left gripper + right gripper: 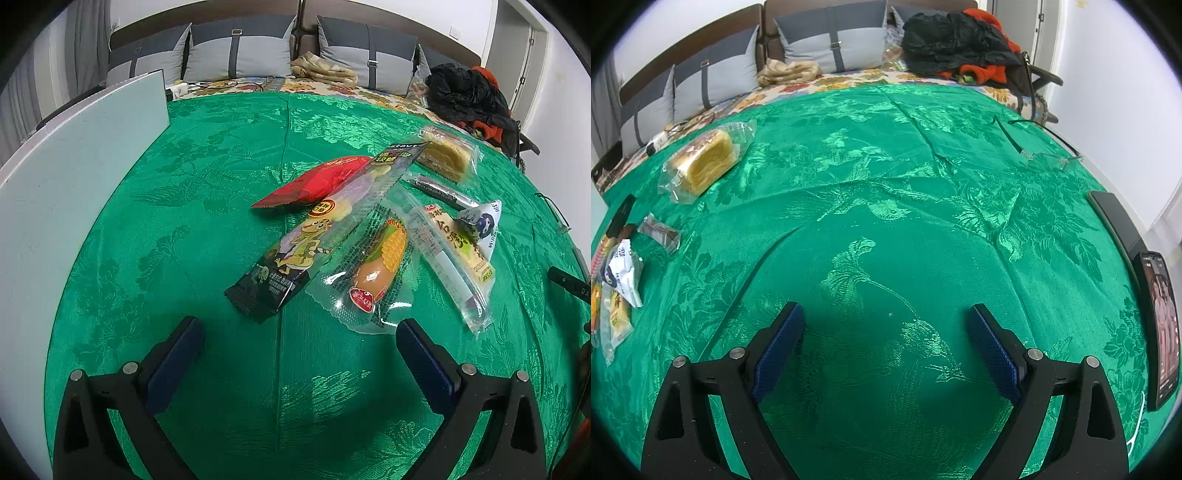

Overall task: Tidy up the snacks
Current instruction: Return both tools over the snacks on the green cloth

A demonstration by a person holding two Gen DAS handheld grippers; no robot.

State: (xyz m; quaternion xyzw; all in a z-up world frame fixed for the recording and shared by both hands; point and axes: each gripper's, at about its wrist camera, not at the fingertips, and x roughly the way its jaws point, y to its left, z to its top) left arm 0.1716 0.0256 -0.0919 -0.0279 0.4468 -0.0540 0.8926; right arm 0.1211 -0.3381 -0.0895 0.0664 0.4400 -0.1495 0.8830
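Red packet (317, 182) partly under the long dark packet (295, 243) (small print unreadable).

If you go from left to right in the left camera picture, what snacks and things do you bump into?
White board → red packet → long black packet with the cartoon lizard → clear-wrapped corn sausage → white triangle packet.
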